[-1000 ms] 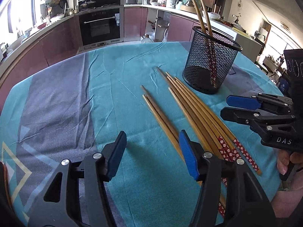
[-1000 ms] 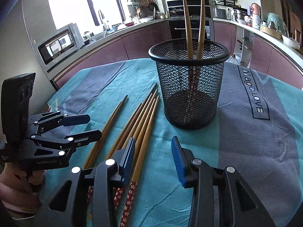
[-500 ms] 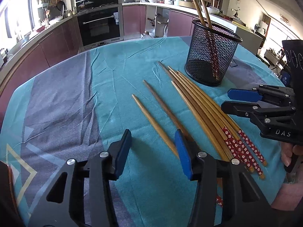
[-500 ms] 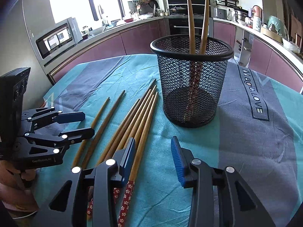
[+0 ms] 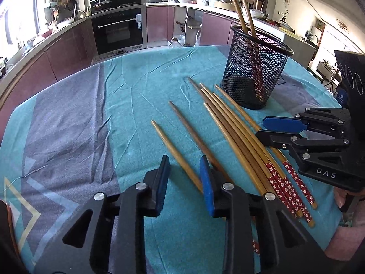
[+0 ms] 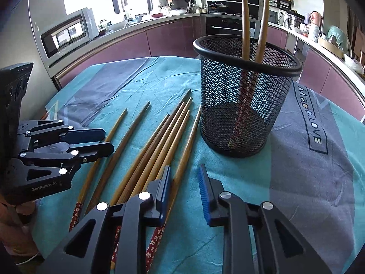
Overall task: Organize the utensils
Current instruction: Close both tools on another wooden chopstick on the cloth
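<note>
On a tabletop covered with a teal and grey cloth, a black mesh cup stands upright with two chopsticks leaning inside it, their decorated red ends down and their plain tips rising above the rim. Beside the cup, seven more wooden chopsticks lie flat on the cloth: a bundle of five lying close together, with their red flowered ends toward the person, and two set a little apart from it, the light chopstick and the darker chopstick. The left gripper hangs low over these two; its jaws have just been closing and stand narrowly apart, the light chopstick running into the gap between the blue pads, though no pad is seen pressing on it. The right gripper hovers over the bundle's handle ends, its jaws also just closing and still slightly apart, with the outermost chopstick of the bundle passing under its left pad and nothing clamped. A hand shows at the frame's edge.
</note>
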A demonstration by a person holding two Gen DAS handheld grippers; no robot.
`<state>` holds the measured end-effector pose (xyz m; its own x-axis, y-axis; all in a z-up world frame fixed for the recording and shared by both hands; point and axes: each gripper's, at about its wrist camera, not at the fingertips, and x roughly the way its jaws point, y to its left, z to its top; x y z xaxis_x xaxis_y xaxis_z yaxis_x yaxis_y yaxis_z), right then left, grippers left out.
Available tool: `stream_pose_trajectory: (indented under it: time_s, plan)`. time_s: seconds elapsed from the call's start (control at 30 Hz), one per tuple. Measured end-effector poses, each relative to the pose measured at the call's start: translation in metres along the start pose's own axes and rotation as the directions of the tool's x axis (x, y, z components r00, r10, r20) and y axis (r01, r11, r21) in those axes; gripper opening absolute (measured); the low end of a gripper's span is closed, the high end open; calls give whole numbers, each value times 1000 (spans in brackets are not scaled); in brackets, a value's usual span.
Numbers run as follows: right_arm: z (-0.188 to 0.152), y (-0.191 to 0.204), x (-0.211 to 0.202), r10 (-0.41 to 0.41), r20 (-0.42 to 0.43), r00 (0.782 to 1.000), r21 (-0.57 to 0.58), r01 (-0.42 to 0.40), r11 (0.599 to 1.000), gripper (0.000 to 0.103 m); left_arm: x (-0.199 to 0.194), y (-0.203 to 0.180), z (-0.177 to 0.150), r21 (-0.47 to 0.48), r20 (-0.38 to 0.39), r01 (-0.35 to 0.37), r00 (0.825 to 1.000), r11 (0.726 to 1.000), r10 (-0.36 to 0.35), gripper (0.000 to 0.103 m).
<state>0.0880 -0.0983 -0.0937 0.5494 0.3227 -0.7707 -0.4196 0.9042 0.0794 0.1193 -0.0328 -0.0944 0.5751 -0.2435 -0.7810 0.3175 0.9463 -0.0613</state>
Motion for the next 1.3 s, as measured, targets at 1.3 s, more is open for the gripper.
stream_pose_trajectory:
  time_s: [1.3]
  plan:
    - [4,-11,-54,111,164,980,50,-121,991,5,-45,-1,13,-87,135,99,987,991,-87,7]
